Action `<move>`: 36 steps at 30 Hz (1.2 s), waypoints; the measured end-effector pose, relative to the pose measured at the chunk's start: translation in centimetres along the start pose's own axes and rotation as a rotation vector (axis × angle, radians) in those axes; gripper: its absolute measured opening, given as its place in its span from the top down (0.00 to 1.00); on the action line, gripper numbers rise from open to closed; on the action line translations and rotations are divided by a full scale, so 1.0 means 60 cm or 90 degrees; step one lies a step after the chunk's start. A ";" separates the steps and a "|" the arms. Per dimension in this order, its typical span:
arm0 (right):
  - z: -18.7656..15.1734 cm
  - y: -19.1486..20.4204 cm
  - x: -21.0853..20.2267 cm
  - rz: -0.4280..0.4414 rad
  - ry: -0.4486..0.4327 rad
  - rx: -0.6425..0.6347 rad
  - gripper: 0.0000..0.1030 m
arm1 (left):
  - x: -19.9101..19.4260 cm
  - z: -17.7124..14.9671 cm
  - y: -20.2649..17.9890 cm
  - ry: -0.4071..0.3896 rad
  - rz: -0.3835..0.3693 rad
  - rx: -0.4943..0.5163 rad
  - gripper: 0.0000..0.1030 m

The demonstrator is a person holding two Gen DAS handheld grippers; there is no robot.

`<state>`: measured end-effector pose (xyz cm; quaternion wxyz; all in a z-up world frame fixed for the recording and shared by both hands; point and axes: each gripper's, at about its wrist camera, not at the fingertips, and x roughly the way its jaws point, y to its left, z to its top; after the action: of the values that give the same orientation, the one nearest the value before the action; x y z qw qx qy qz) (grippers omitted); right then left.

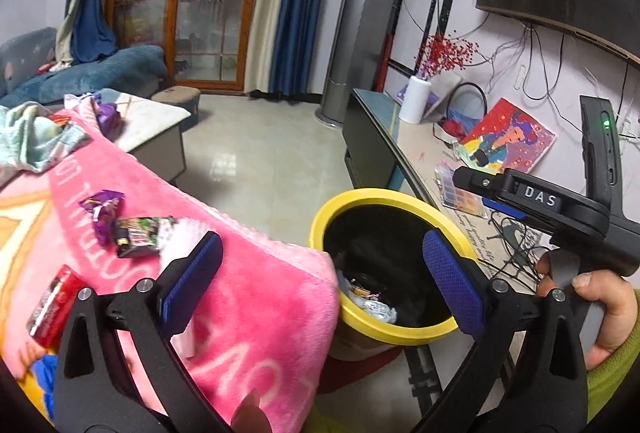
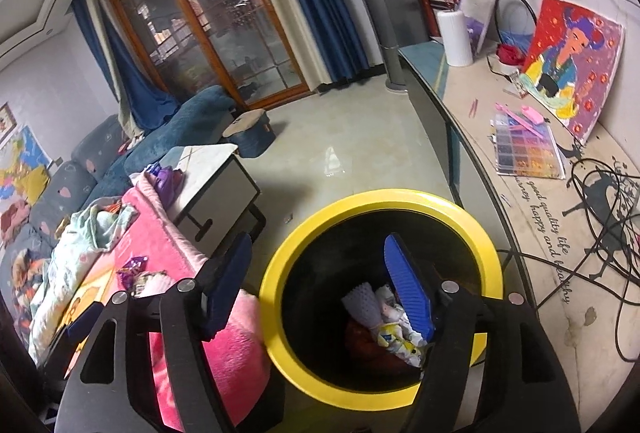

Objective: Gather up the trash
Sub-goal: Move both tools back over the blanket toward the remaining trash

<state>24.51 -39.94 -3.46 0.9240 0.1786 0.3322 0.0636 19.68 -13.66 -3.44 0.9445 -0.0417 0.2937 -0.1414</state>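
Both grippers are empty right now. The left gripper (image 1: 320, 273) has its jaws spread wide with nothing between them, straddling the edge of the pink blanket (image 1: 248, 273) and the yellow rim of the bin (image 1: 360, 195). The right gripper (image 2: 320, 285) is open too, hanging right over the bin mouth with one blue pad inside the rim line. The bin already has crumpled wrappers and paper at the bottom (image 2: 390, 313), so some trash is in. What's left sits on the blanket: a purple wrapper (image 1: 103, 211), a dark snack packet (image 1: 138, 235), a white paper cup-liner thing (image 1: 180, 233) and a red packet (image 1: 54, 307) nearer the left gripper. The risk I see is that the blanket is soft and lumpy, so a pinch could grab fleece along with a wrapper and drag the pile. Also the blanket corner touches the bin rim, so a tug might tip or shove the bin.
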 end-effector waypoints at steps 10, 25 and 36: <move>-0.014 0.085 -0.030 0.046 -0.019 -0.074 0.29 | -0.050 -0.006 0.040 -0.043 0.039 -0.012 0.11; -0.049 0.175 -0.046 0.090 -0.016 -0.153 0.26 | -0.106 -0.012 0.115 -0.078 0.099 -0.056 0.11; -0.083 0.226 -0.044 0.114 0.002 -0.206 0.25 | -0.144 -0.020 0.175 -0.100 0.144 -0.094 0.11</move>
<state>19.30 -26.53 -0.39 0.9309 0.0567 0.3015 0.1982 14.76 -1.10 -1.41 0.9689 -0.0882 0.2312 -0.0083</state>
